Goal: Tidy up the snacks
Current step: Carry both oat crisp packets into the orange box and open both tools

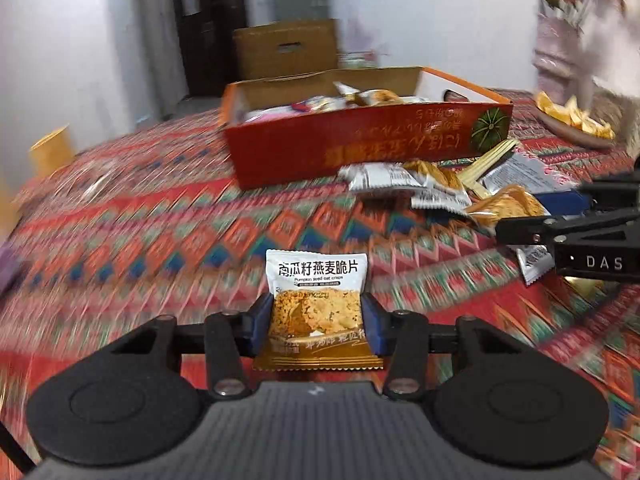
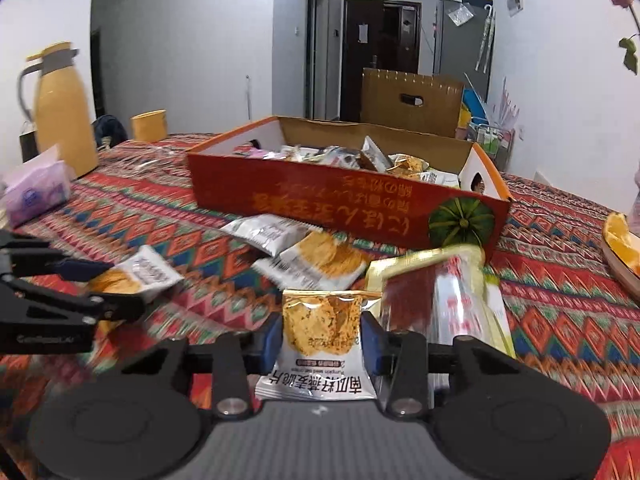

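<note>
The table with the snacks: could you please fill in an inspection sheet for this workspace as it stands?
Surface: table under a patterned red tablecloth.
Job's things: open orange box holding snack packets; loose snack packets lie in front of it; a clear red-printed bag lies beside them.
Clutter: yellow jug, yellow cup, tissue pack, plate of orange pieces.
Grippers: left gripper shut on a pumpkin seed oat crisp packet; right gripper shut on another oat crisp packet.
Cables: nothing seen.
Surroundings: cardboard box behind the table, dark door, flower vase.
</note>
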Available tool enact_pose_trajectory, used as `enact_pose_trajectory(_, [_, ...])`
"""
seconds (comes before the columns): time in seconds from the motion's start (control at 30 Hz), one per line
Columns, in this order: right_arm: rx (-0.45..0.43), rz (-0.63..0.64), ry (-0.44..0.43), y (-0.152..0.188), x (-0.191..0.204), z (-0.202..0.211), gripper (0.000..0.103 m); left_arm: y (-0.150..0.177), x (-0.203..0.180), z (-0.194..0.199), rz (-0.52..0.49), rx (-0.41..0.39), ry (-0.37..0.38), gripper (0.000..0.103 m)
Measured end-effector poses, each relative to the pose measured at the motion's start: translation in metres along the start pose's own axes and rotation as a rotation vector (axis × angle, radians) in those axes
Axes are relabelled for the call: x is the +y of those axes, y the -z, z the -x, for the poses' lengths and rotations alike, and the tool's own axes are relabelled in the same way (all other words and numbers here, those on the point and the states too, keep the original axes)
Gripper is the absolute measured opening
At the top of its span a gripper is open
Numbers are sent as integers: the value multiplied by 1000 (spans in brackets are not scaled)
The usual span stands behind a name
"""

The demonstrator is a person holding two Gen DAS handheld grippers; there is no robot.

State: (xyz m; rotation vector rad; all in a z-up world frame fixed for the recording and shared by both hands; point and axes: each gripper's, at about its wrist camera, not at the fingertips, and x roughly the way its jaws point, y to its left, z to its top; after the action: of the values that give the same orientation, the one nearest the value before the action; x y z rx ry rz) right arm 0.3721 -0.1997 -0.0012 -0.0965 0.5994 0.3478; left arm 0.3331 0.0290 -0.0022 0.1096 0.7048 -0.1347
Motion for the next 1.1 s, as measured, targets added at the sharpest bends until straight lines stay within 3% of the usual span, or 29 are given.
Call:
enact_pose_trajectory(0.1, [-21,-4,-34,24,8,42,40,24,6,43,146,-8,17,47])
enact_pose_trajectory(0.17, [-19,-21,-70,43,12,70,40,40,4,67,182,-1,7,47])
enact_pose_trajectory(0.4, [17,-76,-72,98,18,131,40,64,-7,103,183,38,-7,47])
enact_pose_trajectory(0.53, [-5,-84,-31,103,13,143,40,64,-21,112,171,6,6,47])
enact_pose_trajectory(0.73, [-31,-103,-37,106,3,153,40,60,-32,114,153,-7,22,47])
enact_pose_trajectory(0.9, [-122,-63,-24,76,-9,150,40,22,-34,102,123,-48,57,47])
enact_pose_trajectory(1.1, [-254,36,-69,-20,-46,122,40,-84,-40,74,55,-215,143,47])
